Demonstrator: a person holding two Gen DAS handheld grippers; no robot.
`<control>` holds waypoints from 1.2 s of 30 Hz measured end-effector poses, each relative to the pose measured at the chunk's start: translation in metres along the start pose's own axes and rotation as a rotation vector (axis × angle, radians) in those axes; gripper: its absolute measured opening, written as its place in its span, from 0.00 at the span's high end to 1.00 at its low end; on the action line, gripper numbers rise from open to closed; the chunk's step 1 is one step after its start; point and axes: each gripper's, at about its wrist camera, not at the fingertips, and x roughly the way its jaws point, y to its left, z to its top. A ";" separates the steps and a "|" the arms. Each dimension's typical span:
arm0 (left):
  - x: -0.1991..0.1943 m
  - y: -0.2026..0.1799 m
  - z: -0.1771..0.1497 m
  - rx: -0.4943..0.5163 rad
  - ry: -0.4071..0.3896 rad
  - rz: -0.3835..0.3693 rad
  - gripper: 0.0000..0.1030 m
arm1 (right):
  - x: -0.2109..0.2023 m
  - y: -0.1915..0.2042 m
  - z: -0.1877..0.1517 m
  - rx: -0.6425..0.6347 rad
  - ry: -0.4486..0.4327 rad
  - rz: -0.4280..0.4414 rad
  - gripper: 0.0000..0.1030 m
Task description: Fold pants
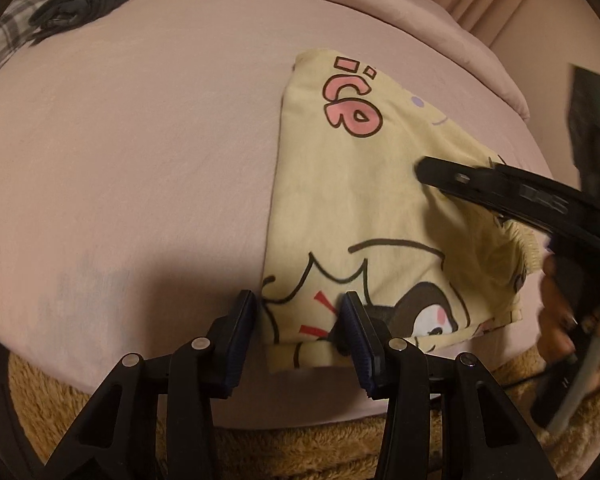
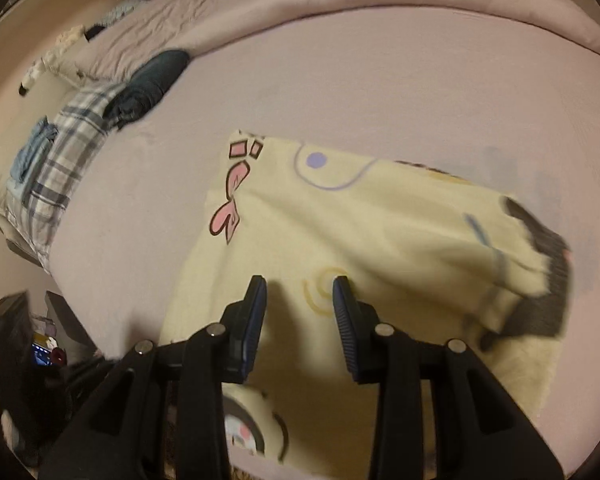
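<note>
**Yellow pants lie partly folded on the pink bed, both grippers open over them**

The yellow pants (image 1: 364,208) with cartoon prints lie on the pink bed sheet (image 1: 140,152), near the front edge of the bed. In the left wrist view they make a folded shape with a straight left edge, and pink letters are printed near the far corner. A dark cartoon face is printed near the front corner.

The left gripper (image 1: 300,340) is at the front left corner of the pants. Its fingers are apart, and the corner of the cloth shows between them. The right finger (image 1: 358,344) is over the cloth, the left one is just beside the cloth edge, over the sheet. I cannot tell if they touch the cloth.

The right gripper (image 2: 300,320) is above the middle part of the pants (image 2: 360,232). Its two fingers are spread too, with nothing held between them. In the left wrist view this gripper (image 1: 424,172) comes from the right side, with its tip over the cloth. On the right side of the pants the cloth is a little raised and blurred.

At the far left of the bed lie a dark rolled garment (image 2: 152,84) and a plaid cloth (image 2: 68,148), well apart from the pants. A brown fluffy blanket (image 1: 300,448) is below the front edge of the bed.
</note>
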 end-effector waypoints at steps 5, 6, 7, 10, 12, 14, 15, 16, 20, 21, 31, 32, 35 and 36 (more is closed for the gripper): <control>-0.004 0.001 -0.008 -0.007 -0.023 -0.005 0.55 | -0.003 -0.013 -0.001 0.007 -0.037 -0.162 0.73; -0.004 0.000 -0.009 -0.004 -0.025 -0.007 0.55 | -0.007 -0.022 -0.001 0.028 -0.039 -0.170 0.74; -0.004 0.000 -0.009 -0.001 -0.026 -0.010 0.55 | -0.010 -0.029 -0.002 0.043 -0.042 -0.187 0.74; -0.003 -0.004 -0.007 0.012 -0.013 -0.011 0.55 | -0.026 -0.051 -0.009 0.095 -0.049 -0.204 0.74; -0.002 -0.006 0.000 0.012 0.005 -0.014 0.55 | -0.041 -0.063 -0.015 0.138 -0.053 -0.165 0.72; -0.006 -0.001 0.004 -0.022 0.025 -0.032 0.53 | -0.059 -0.071 -0.024 0.163 -0.072 -0.160 0.70; -0.007 0.000 0.007 -0.043 0.029 -0.046 0.51 | -0.073 -0.074 -0.032 0.170 -0.093 -0.153 0.67; -0.010 0.003 0.010 -0.068 0.027 -0.067 0.48 | -0.082 -0.075 -0.037 0.177 -0.108 -0.138 0.59; -0.012 0.011 0.014 -0.121 -0.017 -0.087 0.24 | -0.106 -0.083 -0.062 0.215 -0.133 -0.134 0.34; -0.010 0.011 0.015 -0.123 -0.014 -0.080 0.24 | -0.107 -0.085 -0.067 0.215 -0.122 -0.150 0.35; -0.005 0.002 -0.013 0.003 -0.035 0.032 0.40 | -0.081 -0.100 -0.097 0.243 -0.059 -0.104 0.69; -0.006 0.001 -0.013 0.004 -0.038 0.029 0.59 | -0.080 -0.100 -0.097 0.248 -0.057 -0.096 0.71; -0.010 -0.001 -0.012 -0.015 0.002 -0.035 0.85 | -0.088 -0.097 -0.095 0.236 -0.070 -0.082 0.79; -0.016 -0.002 -0.012 -0.015 -0.006 -0.028 0.85 | -0.097 -0.097 -0.093 0.242 -0.091 -0.047 0.80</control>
